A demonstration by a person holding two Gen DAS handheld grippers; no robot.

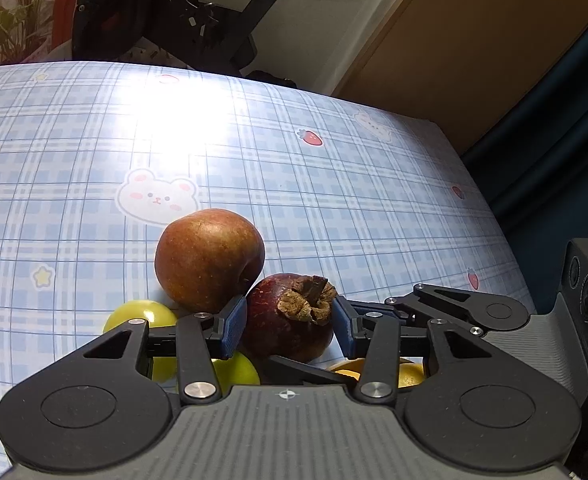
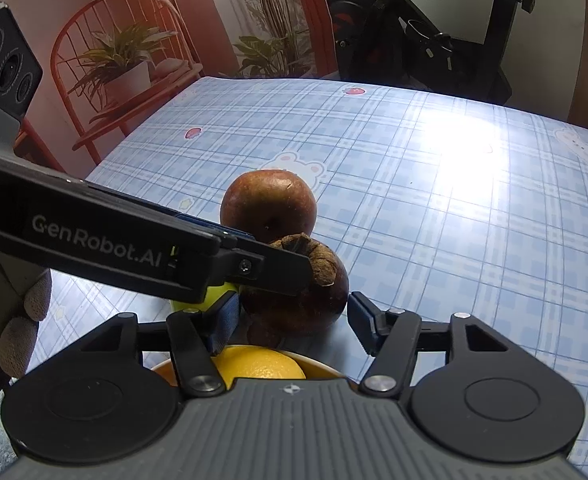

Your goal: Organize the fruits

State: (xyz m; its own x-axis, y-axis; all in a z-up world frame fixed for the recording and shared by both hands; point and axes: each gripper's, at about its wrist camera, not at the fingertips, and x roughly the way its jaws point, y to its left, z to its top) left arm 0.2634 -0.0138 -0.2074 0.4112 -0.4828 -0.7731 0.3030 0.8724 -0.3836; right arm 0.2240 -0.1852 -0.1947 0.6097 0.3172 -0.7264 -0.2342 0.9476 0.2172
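Straddling the mangosteen (image 1: 290, 320), both grippers (image 1: 290, 326) (image 2: 294, 320) spread, unpinched; open tablecloth (image 1: 334, 200) beyond.

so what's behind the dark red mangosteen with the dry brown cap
A russet-brown round apple sits right behind the mangosteen, apparently touching it. The apple's lower near side is covered; beyond lies checked blue tablecloth.

A hard white glare burns out the plaid tablecloth (image 1: 182, 120) ahead of me; the room behind lies dim, my fisheye bends the edges, and my nearest housing blurs slightly
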